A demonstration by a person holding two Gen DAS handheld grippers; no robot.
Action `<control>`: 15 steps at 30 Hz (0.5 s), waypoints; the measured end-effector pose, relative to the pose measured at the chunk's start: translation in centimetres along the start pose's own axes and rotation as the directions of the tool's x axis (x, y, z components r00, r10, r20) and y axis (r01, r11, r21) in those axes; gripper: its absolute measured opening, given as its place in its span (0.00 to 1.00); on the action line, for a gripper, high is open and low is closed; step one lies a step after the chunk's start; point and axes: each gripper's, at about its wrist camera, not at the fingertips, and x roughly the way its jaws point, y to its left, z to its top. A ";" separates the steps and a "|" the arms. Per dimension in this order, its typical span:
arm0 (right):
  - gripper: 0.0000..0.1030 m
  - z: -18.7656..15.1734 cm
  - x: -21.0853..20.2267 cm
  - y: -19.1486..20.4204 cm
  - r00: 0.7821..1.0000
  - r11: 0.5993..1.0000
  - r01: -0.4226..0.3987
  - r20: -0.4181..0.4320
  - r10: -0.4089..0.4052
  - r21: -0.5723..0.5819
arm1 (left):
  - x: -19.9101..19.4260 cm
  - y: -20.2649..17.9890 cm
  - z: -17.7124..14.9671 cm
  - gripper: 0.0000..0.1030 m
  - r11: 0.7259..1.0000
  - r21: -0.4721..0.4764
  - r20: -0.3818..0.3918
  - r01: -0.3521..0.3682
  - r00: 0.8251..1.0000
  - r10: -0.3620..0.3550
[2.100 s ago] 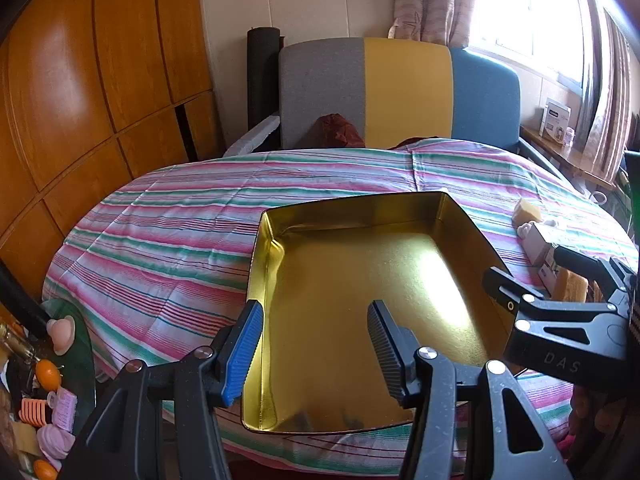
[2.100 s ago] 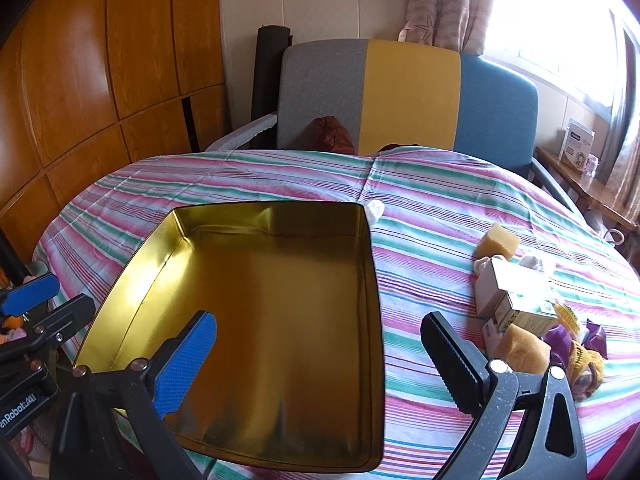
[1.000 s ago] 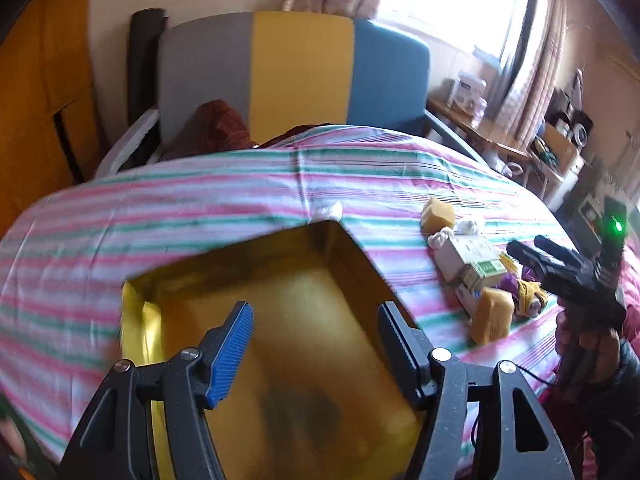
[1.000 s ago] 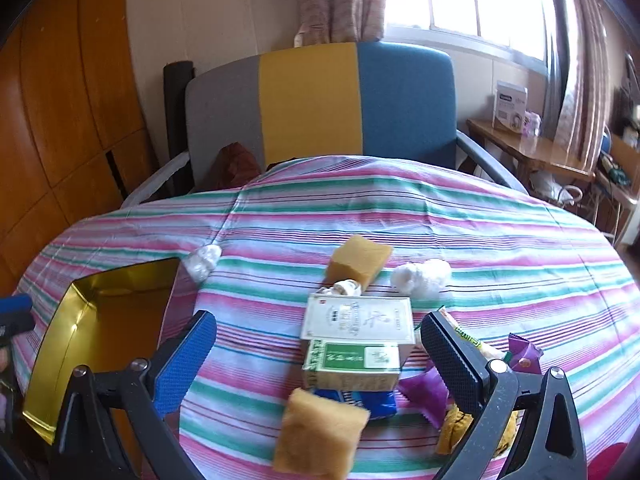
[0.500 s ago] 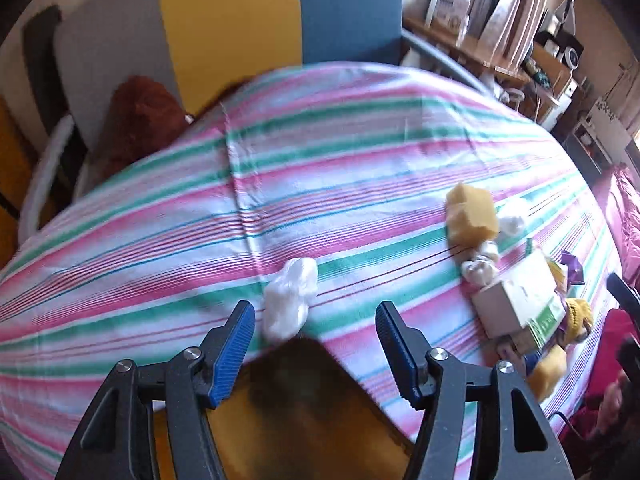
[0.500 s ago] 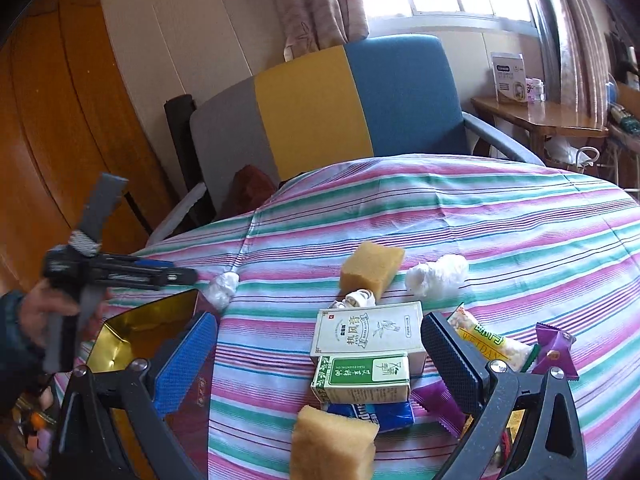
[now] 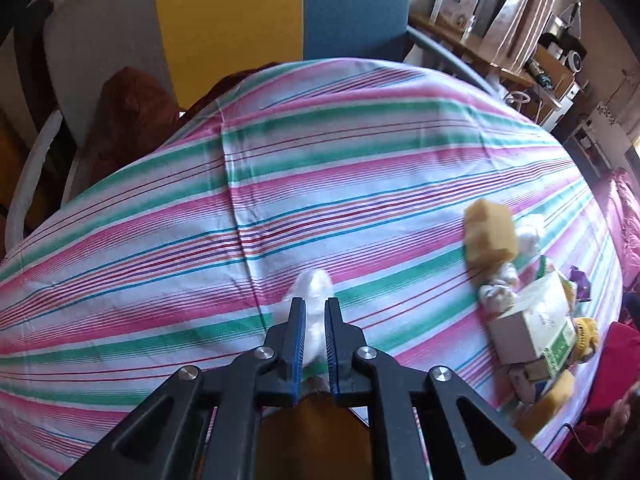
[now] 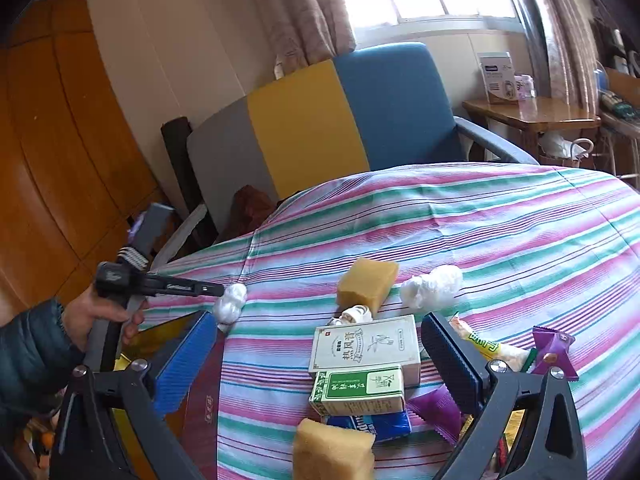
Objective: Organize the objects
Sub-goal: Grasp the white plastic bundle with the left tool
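Left gripper (image 7: 314,326), wide half a second ago, now pinches white wad (image 7: 310,292) at 12 o'clock of gold tin (image 8: 160,336); right gripper (image 8: 320,360) wide, empty; first pick underway.

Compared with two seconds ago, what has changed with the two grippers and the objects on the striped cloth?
The left gripper swung away from the open gold metal tin to the small crumpled white wad by its corner and shut on it. The right gripper turned right toward the pile with the white and green cartons, jaws open. Pile and tin stayed put.
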 end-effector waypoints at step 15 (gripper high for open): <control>1.00 0.0 0.6 -0.7 0.999 0.999 0.027 -0.030 -0.026 0.023 | 5.0 1.2 0.3 0.42 0.996 -0.070 -0.141 -0.045 0.989 0.035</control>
